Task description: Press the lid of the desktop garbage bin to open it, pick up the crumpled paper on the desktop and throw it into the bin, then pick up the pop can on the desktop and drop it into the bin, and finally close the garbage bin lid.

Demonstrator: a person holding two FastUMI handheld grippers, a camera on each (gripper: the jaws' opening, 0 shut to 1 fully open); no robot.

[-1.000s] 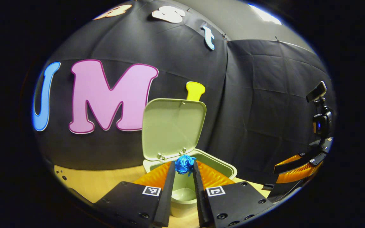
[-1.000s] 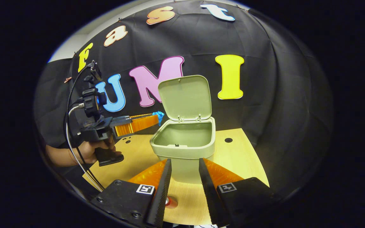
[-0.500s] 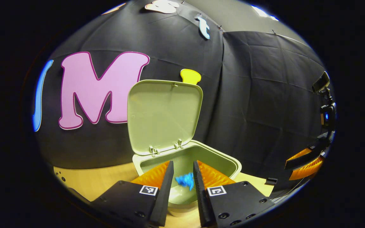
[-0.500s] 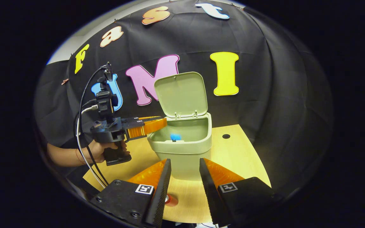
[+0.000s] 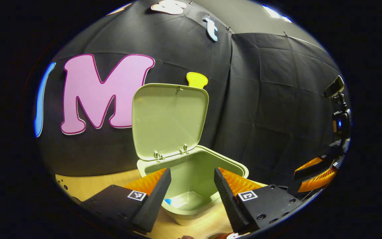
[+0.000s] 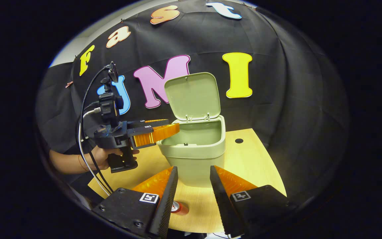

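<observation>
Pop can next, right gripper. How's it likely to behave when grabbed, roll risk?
The pop can lies on its side on the table, between the open fingers of the right gripper, so a nudge will probably roll it. It looks small and thin-walled, likely light and dentable under a hard squeeze. Its smooth round skin may slip; closing across the body seems safest.

Cloth-walled recording booth (image 6: 293, 99), wooden desktop (image 6: 254, 166)

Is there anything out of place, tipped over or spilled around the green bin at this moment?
Nothing is spilled or damaged. The pale green plastic bin stands upright with its lid raised, and the crumpled blue paper lies at its bottom. The red pop can lies on its side on the wooden desktop, not yet picked up.
</observation>
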